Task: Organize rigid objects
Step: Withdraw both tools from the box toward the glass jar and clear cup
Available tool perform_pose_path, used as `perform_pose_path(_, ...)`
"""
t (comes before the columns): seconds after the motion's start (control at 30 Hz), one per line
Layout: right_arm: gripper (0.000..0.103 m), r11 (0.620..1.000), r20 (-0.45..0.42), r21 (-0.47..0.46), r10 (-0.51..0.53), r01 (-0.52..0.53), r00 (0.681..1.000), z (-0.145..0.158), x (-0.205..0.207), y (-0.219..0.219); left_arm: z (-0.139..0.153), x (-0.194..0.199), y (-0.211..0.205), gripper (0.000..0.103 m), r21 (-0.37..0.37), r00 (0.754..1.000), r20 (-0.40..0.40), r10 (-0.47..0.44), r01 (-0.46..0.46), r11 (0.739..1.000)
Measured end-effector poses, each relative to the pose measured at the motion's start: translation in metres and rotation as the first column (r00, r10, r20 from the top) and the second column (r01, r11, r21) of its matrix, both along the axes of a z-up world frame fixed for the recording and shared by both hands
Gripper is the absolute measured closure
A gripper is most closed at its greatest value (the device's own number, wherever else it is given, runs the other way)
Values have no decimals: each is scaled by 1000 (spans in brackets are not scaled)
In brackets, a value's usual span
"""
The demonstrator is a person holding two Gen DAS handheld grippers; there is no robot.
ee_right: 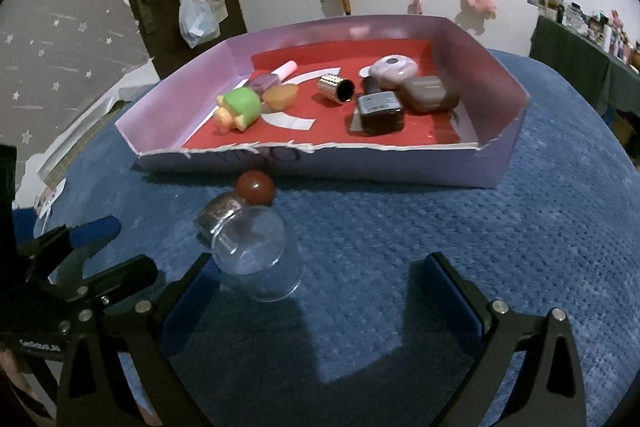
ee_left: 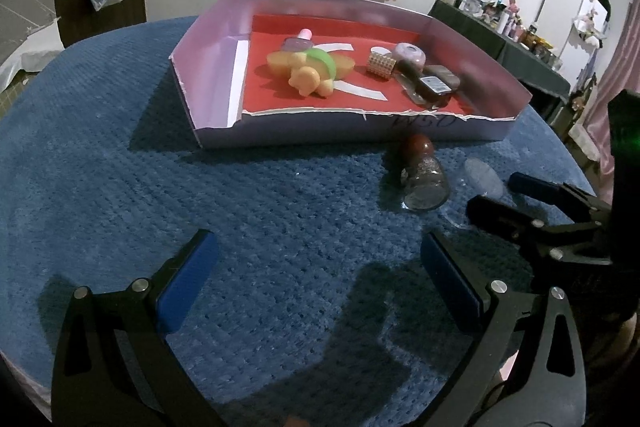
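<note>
Ahead of both my tools sits the shallow cardboard tray (ee_right: 492, 163), its torn front wall facing me across the blue textured cloth (ee_left: 120, 187). It already holds most of the pieces: well ahead and left of my right gripper lies a green-and-yellow toy (ee_right: 238, 107), further right a studded gold tube (ee_right: 334, 87), then a dark square case (ee_right: 379, 113) touching a brown rounded case (ee_right: 430, 93), with a lilac round compact (ee_right: 394, 66) behind them.

So, by my reading, the sorting is mostly done and I am on the leftovers that lie outside the tray. Closest to my right gripper (ee_right: 316, 291) is a clear jar (ee_right: 256, 259), on its side by the look of it, with its near end just beside my left finger, not between the two. Just beyond it is a small glitter bottle with a round red-brown stopper (ee_right: 255, 189), the stopper close to the tray's front wall.

My right gripper is wide apart and holds nothing. My left gripper (ee_left: 320, 267) is likewise spread and empty over bare cloth, with the glitter bottle ahead and to its right.

Next, I judge, my right gripper must shift left so the clear jar sits between the fingers. Smooth, round glass may roll or slip, so I would close gently across its body before lifting it over the wall.
</note>
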State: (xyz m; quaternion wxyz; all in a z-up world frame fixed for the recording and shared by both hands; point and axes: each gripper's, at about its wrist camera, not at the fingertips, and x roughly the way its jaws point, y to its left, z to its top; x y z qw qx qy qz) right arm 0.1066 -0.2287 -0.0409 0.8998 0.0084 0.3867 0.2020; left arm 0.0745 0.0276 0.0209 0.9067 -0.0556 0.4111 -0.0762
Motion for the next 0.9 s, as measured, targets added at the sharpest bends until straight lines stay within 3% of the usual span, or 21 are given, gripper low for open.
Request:
perform_pose_path(0.3, 0, 988, 7, 85, -132, 131, 991, 11, 1, -48, 4, 11, -16, 0, 20, 1000, 4, -19, 19, 1000)
perform_pose_path(0.57, 0, 993, 2, 78, -84, 83, 996, 8, -6, -43, 8, 24, -33, 0, 36, 999, 12, -46, 46, 998)
perform_pose_path(0.9, 2, 993, -9, 65, -100, 100, 995, 2, 5, -46, 2, 34, -49, 0, 53, 996, -2, -84, 84, 995)
